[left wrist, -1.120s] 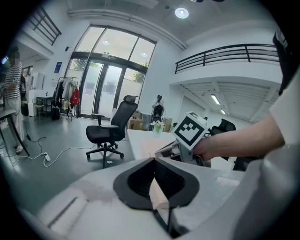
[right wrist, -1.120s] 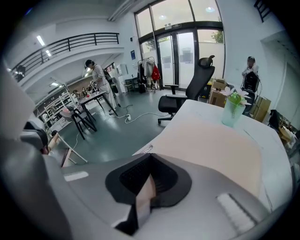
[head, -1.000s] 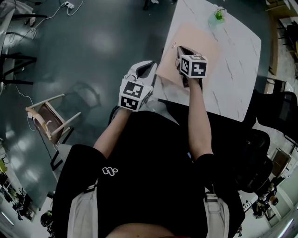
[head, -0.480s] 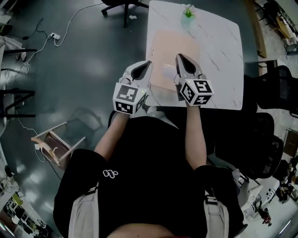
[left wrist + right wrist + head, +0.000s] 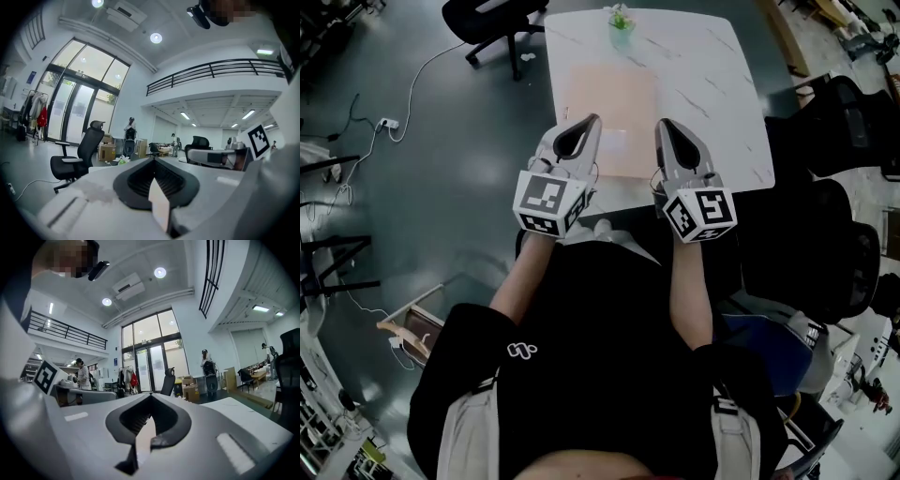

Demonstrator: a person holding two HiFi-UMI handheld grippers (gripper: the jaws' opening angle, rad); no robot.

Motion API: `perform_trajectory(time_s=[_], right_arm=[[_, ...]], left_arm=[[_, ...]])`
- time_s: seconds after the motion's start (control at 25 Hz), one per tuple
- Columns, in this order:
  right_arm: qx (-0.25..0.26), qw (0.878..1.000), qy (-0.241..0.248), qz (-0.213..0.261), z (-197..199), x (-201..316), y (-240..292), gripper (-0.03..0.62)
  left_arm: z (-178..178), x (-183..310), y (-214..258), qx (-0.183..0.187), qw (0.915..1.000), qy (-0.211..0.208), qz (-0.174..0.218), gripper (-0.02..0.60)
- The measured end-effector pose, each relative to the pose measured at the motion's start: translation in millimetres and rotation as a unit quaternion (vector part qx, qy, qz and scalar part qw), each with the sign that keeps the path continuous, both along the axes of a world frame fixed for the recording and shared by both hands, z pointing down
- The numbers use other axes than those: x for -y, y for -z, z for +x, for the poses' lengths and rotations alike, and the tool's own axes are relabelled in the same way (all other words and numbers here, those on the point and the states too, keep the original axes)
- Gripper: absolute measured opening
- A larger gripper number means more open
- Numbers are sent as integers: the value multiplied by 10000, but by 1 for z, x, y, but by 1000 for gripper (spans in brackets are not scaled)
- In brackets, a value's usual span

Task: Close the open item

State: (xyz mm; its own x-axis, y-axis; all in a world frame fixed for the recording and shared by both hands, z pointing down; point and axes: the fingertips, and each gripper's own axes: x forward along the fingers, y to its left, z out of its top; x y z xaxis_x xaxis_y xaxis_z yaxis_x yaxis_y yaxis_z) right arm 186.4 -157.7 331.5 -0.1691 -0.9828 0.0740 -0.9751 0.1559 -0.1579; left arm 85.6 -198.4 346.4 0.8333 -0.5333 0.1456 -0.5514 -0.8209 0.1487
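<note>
Though small, shirt logo (image 5: pixel 521 347) seems looped.

Past the left gripper (image 5: pixel 589 122) and right gripper (image 5: pixel 662 126) the table (image 5: pixel 712 112) lies open, a plant (image 5: pixel 621 17) at its far edge.

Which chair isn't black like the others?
The pale wooden chair on the floor at the head view's lower left. The office chairs near the table are all black.

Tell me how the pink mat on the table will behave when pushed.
The mat lies thin and flat, so it is probably light and floppy. On the glossy table it would likely slide, not tip.
</note>
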Motion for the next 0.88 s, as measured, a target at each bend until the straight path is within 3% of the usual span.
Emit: perform_trajectory(time_s=[0.36,0.88], right_arm=[[-127,9996,-247,6,23,-37,-2,0],[-176,9998,-71,92,17,-44,6,0]], left_arm=[[30,-31,15,-90,9996,-189,195,0],[23,-42,18,-19,9997,-3,254,0]])
